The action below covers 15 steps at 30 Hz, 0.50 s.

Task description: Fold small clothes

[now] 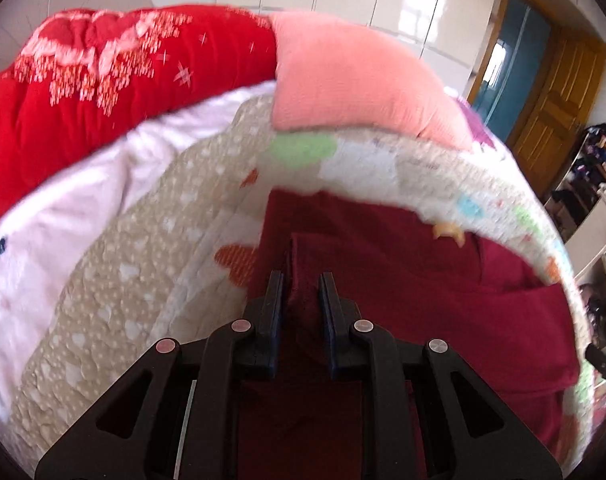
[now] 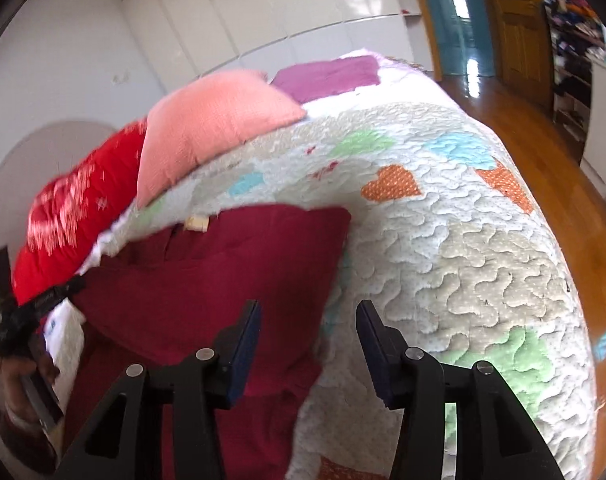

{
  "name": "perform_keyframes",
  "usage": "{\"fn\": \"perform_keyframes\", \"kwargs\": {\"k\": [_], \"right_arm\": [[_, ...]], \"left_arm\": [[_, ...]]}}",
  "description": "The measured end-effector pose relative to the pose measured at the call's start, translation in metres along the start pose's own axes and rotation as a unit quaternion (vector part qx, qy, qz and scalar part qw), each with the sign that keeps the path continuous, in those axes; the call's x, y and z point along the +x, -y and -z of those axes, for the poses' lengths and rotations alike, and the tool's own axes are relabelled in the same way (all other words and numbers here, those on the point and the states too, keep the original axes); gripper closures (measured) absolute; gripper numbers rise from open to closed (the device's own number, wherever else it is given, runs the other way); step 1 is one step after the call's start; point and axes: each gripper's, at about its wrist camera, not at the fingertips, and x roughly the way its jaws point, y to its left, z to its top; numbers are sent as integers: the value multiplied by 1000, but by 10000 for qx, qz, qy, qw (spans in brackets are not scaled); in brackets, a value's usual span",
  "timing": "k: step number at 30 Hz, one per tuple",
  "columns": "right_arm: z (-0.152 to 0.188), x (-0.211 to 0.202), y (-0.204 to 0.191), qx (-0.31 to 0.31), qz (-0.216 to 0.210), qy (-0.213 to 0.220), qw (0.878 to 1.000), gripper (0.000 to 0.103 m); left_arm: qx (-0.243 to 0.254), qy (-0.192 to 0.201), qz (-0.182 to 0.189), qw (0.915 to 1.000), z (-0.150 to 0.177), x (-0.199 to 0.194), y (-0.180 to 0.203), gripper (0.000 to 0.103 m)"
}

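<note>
Folding step in progress: dark red garment lying on the bed.
The bed is carrying the garment; the left claw is clenching a fold of it, while the right claw is hanging released at its edge, likely needing to grip there next.

Garment is lying on my quilt, pillow behind it, blanket left of the pillow.

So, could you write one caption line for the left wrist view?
Left tool pinching a fold of the dark red garment on a heart-patterned quilt.
</note>
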Motion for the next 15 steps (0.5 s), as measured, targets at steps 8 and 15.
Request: {"fn": "perform_keyframes", "kwargs": {"k": [8,15], "right_arm": [[17,20,-9,-388,309,-280,9984,56],[20,17,-13,-596,444,-360,9966,56]], "left_arm": [[36,-196,-146,9997,17,13,1,87],[-9,-120,-65,9999,23,13,-3,86]]}}
